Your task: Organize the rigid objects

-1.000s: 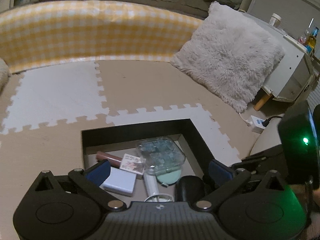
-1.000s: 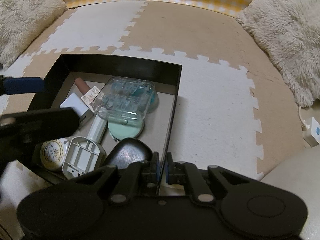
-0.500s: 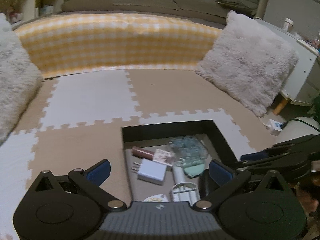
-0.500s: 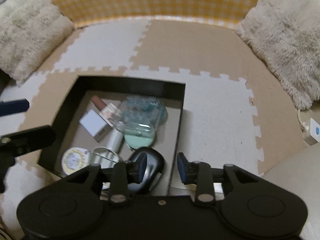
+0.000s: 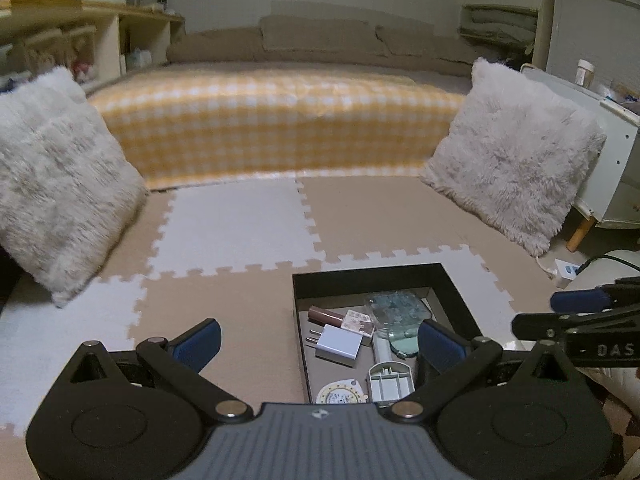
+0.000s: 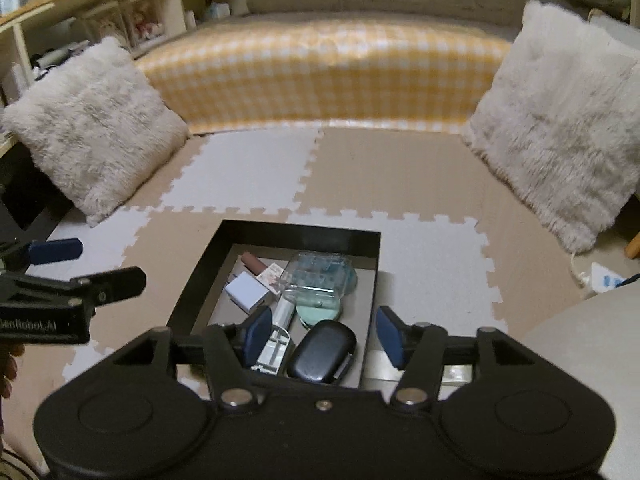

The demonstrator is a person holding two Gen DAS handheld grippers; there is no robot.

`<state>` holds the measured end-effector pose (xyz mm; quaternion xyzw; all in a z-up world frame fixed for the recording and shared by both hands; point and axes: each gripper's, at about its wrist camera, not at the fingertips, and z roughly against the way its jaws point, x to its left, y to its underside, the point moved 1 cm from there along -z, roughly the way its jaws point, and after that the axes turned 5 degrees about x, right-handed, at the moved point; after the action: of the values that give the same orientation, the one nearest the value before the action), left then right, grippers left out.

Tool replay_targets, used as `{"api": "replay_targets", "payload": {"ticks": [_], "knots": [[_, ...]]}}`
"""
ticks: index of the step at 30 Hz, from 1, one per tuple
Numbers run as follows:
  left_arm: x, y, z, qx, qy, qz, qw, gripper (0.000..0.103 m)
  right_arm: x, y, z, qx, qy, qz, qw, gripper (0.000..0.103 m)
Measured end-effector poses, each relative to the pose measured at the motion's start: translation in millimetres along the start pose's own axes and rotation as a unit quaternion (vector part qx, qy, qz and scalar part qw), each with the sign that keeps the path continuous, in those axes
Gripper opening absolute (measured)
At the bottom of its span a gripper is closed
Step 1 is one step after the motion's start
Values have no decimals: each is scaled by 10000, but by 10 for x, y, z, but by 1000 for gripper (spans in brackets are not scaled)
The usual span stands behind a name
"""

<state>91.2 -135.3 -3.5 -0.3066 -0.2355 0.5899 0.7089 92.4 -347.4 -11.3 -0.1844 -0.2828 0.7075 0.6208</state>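
Beige and white interlocking foam mats (image 6: 420,248) are covering the floor of a dim living room, with a yellow checked sofa cover (image 5: 276,128) behind and a fluffy white cushion (image 6: 96,128) leaning at each side. On the mats, a shallow black box (image 6: 298,232) is sitting open, holding the sorted items: a white plug adapter (image 6: 248,292), a pink lip-gloss tube (image 6: 253,262), a clear plastic case (image 6: 322,276) lying over a mint round compact (image 6: 318,314), and a glossy black case (image 6: 322,350) at the near edge. The right gripper (image 6: 322,336) is hovering above the box's near edge, its jaws opening, with nothing pinched between the blue pads. The left gripper (image 5: 320,342) is hovering wide open and empty, to the left of the box, its right finger over the box's contents.
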Motion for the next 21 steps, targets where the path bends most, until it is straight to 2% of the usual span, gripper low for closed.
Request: {"api": "replay_targets", "payload": {"ticks": [12,21], "knots": [[-112,255,656,-513,-78,-41,9986,103,104,368,694,-596,272,613,9960,79],[-136,422,879,-682,-131,-12,9976,103,71,547,974,-1078,455,785,9900,90]]}}
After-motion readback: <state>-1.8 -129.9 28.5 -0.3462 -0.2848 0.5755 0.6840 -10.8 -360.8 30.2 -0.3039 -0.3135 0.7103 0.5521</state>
